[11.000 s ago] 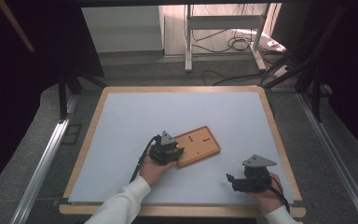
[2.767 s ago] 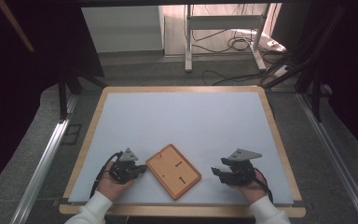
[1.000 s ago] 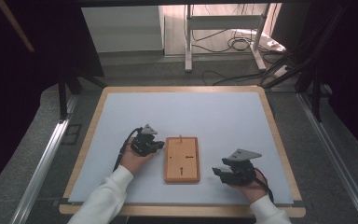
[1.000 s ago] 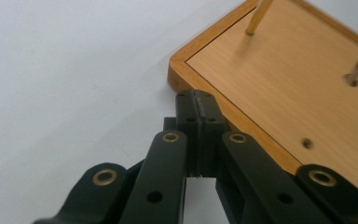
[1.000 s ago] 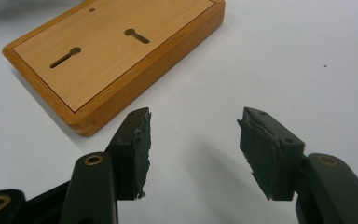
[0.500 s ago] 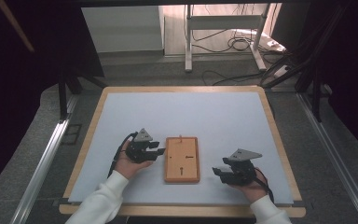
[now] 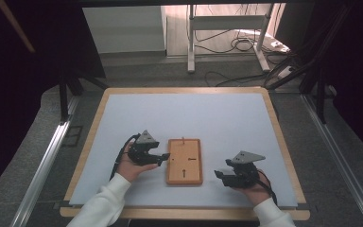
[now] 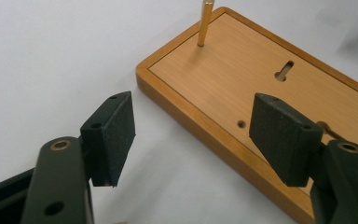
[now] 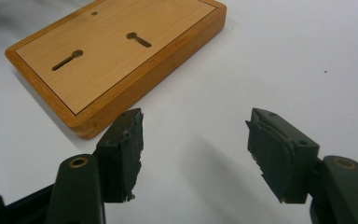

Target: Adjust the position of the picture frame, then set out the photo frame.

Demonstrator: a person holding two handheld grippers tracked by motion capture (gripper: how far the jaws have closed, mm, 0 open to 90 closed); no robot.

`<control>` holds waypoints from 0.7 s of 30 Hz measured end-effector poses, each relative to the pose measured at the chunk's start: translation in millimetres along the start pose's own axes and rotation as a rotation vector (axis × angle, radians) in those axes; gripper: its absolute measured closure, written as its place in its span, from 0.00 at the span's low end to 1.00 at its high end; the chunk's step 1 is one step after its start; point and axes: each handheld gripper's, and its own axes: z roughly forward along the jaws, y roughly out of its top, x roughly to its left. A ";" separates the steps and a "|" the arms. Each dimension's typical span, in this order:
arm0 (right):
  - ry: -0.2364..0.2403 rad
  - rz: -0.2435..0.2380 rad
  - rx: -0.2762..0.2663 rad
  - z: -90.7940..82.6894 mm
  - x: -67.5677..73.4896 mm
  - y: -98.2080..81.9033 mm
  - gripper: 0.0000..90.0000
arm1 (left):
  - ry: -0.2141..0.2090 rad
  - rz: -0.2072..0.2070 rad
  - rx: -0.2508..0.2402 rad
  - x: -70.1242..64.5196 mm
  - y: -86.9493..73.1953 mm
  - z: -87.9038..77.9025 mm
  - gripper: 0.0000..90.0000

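A flat wooden board (image 7: 185,161) with two keyhole slots (image 9: 137,39) and a thin brass pin (image 8: 205,23) at its far end lies square on the white mat. My left gripper (image 7: 163,158) sits just left of the board. Its jaws have just been opening and stand wide, with only the board's near edge (image 8: 214,140) and bare mat between them. My right gripper (image 7: 220,175) rests on the mat right of the board's near corner (image 9: 81,126). Its jaws have also just been opening, and nothing is between its worn pads (image 9: 279,154).
The white mat (image 7: 189,113) covers a table with a wooden rim (image 7: 184,213). Beyond the far edge there is dark floor with cables (image 7: 238,45) and the legs of a metal stand (image 7: 190,42). A metal rail (image 7: 47,156) runs along the left side.
The board, slanted a few seconds ago, now lies straight and has not moved in the last second. My left hand has drawn slightly back toward the near edge. The right hand stays put.
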 end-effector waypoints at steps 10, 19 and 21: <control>0.000 -0.005 -0.004 0.7 1.2 0.0 0.38 | 0.004 0.052 -0.021 -6.5 8.9 5.8 0.34; 0.005 -0.017 -0.012 2.4 3.6 0.5 0.37 | 0.001 0.078 -0.018 -6.3 16.8 18.7 0.35; 0.004 -0.016 -0.010 2.9 3.4 0.3 0.37 | 0.000 0.077 -0.016 -5.4 18.6 21.1 0.36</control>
